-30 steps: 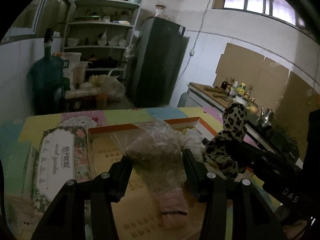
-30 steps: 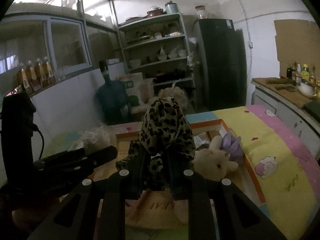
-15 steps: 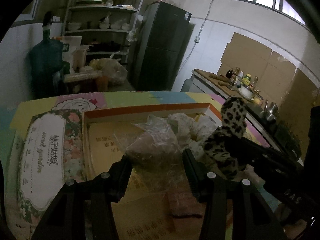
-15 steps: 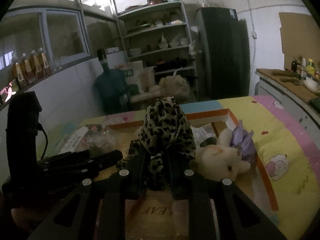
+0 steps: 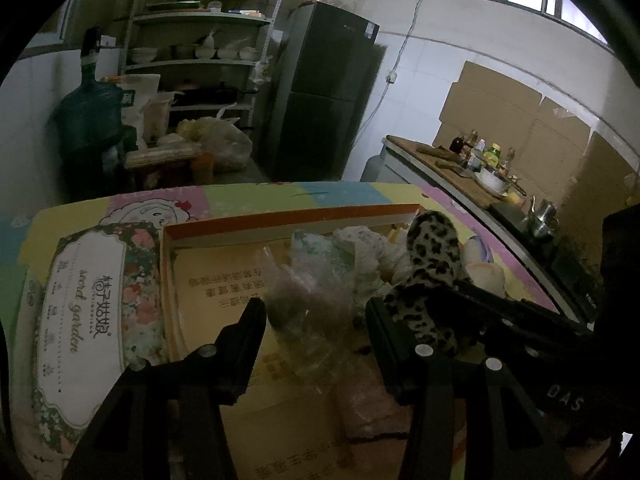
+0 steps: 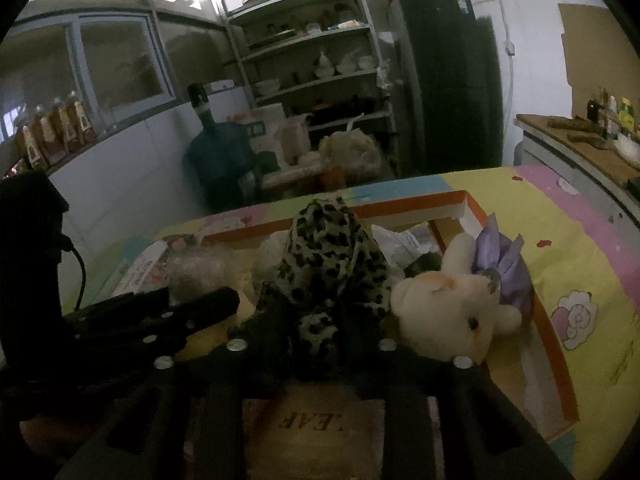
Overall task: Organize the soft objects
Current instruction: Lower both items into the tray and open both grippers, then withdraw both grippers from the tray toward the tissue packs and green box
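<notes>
My right gripper (image 6: pixel 320 316) is over the orange-rimmed box (image 6: pixel 416 200), jaws opening with the leopard-print plush (image 6: pixel 328 256) between them; I can't tell if the pads are pressing it. Plush sits upright in the box, just beside a cream plush toy (image 6: pixel 444 304) with a purple bow. My left gripper (image 5: pixel 316 320) has jaws partly apart around a crinkled plastic bag (image 5: pixel 308 300); grip unclear. Floral pack (image 5: pixel 84 304) lies left of the box
</notes>
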The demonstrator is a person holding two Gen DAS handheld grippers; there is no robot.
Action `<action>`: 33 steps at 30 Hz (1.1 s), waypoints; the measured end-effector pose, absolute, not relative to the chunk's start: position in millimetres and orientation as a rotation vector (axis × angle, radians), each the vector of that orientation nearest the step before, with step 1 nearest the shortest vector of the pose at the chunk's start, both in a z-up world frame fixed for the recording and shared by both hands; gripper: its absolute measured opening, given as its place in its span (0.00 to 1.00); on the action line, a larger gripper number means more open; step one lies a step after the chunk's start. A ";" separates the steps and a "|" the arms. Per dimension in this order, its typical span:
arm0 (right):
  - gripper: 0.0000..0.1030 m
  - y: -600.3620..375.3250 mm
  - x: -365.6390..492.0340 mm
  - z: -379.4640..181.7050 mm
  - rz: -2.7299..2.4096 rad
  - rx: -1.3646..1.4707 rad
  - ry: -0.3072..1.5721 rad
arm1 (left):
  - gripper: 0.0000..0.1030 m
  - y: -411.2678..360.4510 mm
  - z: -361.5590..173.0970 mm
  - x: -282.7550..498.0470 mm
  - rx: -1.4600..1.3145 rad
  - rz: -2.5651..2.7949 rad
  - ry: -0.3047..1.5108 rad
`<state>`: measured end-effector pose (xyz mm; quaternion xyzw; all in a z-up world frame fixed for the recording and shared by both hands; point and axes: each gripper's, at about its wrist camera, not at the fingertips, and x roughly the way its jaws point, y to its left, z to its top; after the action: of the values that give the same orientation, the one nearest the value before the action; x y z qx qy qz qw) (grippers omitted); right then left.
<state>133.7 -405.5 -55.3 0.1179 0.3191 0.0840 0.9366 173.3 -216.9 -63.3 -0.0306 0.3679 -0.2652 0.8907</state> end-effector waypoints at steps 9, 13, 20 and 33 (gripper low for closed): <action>0.49 -413.2 119.5 -48.1 0.183 0.279 0.599 | 0.76 -214.3 -55.4 167.5 -0.068 -0.559 0.729; 0.51 -415.0 109.6 -41.2 0.171 0.278 0.578 | 0.79 -212.8 -50.3 162.2 -0.078 -0.566 0.710; 0.52 -418.6 96.6 -32.8 0.161 0.296 0.553 | 0.80 -208.9 -42.0 152.3 -0.076 -0.570 0.686; 0.53 -402.7 67.0 -12.4 0.160 0.277 0.514 | 0.80 -185.9 -20.7 119.9 -0.080 -0.544 0.618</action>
<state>67.0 -402.7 -12.4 0.1362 0.2532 0.0789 0.9545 119.9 -185.9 -20.7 -0.0389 0.3002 -0.2644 0.9157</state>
